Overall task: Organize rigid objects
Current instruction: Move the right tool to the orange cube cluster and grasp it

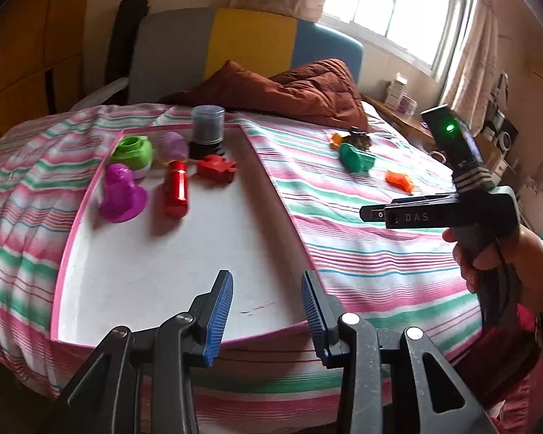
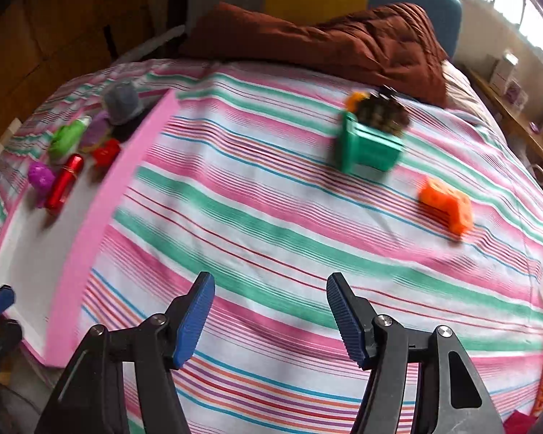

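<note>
While six toys (image 1: 177,188) fill the tray (image 1: 184,253), one green block (image 2: 369,148) lies outside.

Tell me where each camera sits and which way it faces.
Left wrist: behind the open left gripper, looking over the pink-rimmed white tray holding a red metallic cylinder; right gripper and hand show.
Right wrist: behind the open right gripper, looking over the striped bedsheet.
Shared: tray, green block.
</note>
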Motion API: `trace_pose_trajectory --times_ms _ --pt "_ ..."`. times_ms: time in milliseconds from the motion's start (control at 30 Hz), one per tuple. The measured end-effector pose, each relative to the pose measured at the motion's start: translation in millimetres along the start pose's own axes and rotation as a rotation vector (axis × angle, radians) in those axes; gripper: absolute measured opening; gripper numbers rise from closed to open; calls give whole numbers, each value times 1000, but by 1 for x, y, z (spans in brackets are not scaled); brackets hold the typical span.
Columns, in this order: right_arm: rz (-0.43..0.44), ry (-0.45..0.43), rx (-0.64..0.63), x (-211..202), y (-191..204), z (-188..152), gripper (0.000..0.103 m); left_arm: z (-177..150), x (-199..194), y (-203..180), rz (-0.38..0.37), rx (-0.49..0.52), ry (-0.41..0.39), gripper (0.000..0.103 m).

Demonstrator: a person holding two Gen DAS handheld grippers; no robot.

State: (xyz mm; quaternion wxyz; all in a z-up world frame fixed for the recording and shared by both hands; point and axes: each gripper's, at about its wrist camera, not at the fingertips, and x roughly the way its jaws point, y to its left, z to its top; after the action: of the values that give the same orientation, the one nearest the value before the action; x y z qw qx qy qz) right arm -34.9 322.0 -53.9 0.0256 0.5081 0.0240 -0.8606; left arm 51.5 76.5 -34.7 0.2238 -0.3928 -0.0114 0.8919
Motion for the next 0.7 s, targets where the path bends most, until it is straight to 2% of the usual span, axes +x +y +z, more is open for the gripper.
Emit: trace_pose_trajectory --times_ms 333,700 --pt "-72 9 82 0 -42 -6 65 1 1 -25 -22 48 16 39" --pt "-149 -6 73 -6 -80 9 65 2 7 -52 -53 117 31 39"
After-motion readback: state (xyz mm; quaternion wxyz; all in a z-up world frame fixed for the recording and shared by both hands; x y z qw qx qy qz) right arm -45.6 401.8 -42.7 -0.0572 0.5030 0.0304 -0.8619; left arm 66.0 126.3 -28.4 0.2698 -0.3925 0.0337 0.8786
